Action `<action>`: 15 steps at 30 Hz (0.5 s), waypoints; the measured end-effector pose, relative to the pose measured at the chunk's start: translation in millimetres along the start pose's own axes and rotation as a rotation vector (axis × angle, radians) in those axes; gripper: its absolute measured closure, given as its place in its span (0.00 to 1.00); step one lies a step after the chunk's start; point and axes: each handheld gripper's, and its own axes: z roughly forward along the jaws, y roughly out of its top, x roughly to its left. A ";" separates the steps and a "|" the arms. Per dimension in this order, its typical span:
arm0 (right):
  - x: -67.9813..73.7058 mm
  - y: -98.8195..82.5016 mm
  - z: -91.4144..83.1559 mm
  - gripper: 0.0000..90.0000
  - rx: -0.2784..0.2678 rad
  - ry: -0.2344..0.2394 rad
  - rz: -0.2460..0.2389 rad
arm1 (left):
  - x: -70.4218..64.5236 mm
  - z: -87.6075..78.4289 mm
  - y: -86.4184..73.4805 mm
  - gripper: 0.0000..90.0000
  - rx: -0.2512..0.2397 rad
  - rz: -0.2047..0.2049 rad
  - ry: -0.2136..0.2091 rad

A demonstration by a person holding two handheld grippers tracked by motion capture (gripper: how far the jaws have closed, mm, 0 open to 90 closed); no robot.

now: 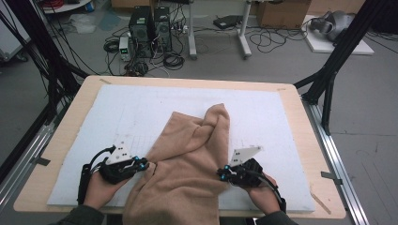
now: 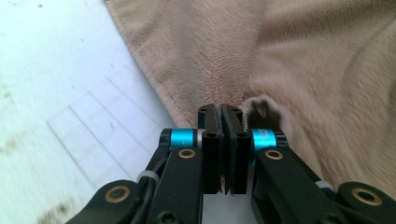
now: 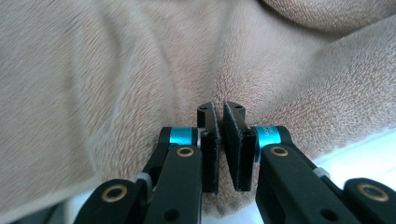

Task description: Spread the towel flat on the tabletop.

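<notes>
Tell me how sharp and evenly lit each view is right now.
High view: even light, slightly soft, the tan blanket readable. Left gripper view: left gripper fairly sharp, white mat bright and washed out. Right gripper view: right gripper sharp, blanket pile blurred toward the left edge.

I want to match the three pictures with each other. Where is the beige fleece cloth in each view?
High view: the beige fleece cloth lies at the centre, reaching the near edge, between both grippers.
Left gripper view: it covers the upper right, its hem at the shut jaws.
Right gripper view: it covers nearly everything.
Shared landmark: the white mat.
</notes>
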 end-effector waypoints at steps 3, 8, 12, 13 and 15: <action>13.2 -8.0 -4.6 0.94 0.009 0.008 -0.013 | -10.5 -10.0 -8.2 0.96 -0.002 -0.002 -0.011; 22.3 -11.6 -7.0 0.89 0.023 0.040 -0.026 | -28.5 -21.7 -11.9 0.96 -0.008 0.032 -0.048; 15.7 -3.9 -15.1 0.80 -0.035 0.023 -0.025 | -19.7 -22.6 1.1 0.84 -0.032 0.035 -0.051; 4.8 4.5 -20.4 0.77 -0.059 -0.012 -0.010 | -8.3 -17.4 10.3 0.81 -0.056 0.023 -0.058; 0.5 7.0 -20.8 0.77 -0.059 -0.022 -0.011 | -2.8 -13.0 15.0 0.80 -0.064 0.028 -0.057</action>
